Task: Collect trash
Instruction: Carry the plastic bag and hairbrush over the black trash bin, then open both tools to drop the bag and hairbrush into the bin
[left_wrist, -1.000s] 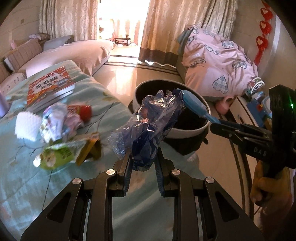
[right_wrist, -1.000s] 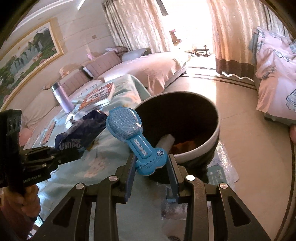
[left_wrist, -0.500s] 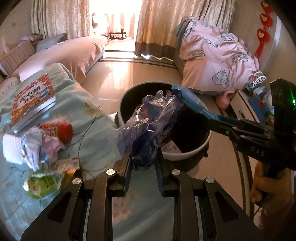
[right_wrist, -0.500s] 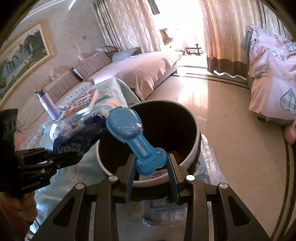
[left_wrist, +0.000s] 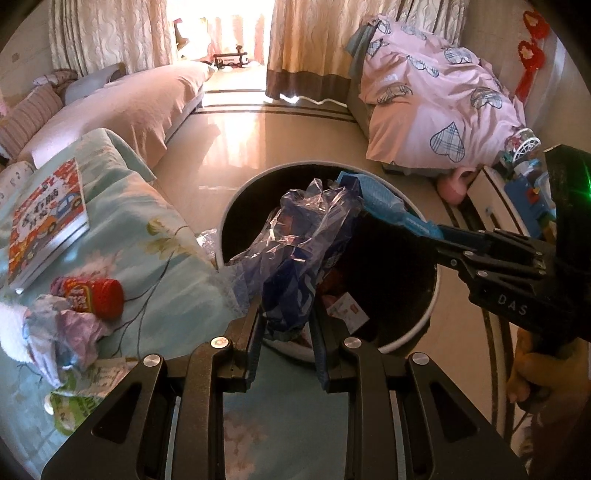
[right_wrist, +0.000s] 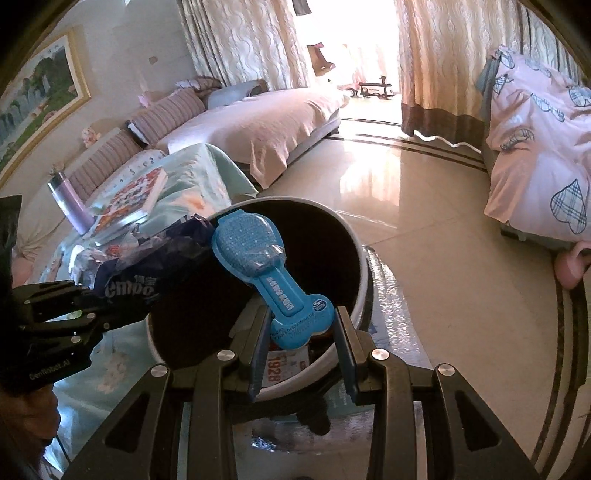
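L gripper: pinched the bottom of a crumpled blue plastic bag; bag stood up from the jaws, over the near rim of the bin.
R gripper: clamped the wide end of a flat blue pack; pack pointed to 11 o'clock, above the bin mouth.
Bag vs pack: tips close together over the bin; touching or not, couldn't tell.
Bin: round, white rim, dark inside, on the floor by the table edge; paper scraps at the bottom.
Table: pale blue cloth, at 9 o'clock from L gripper.
Left on table: red can on its side, crumpled wrappers, green packet.
Book: at 10 o'clock, flat.
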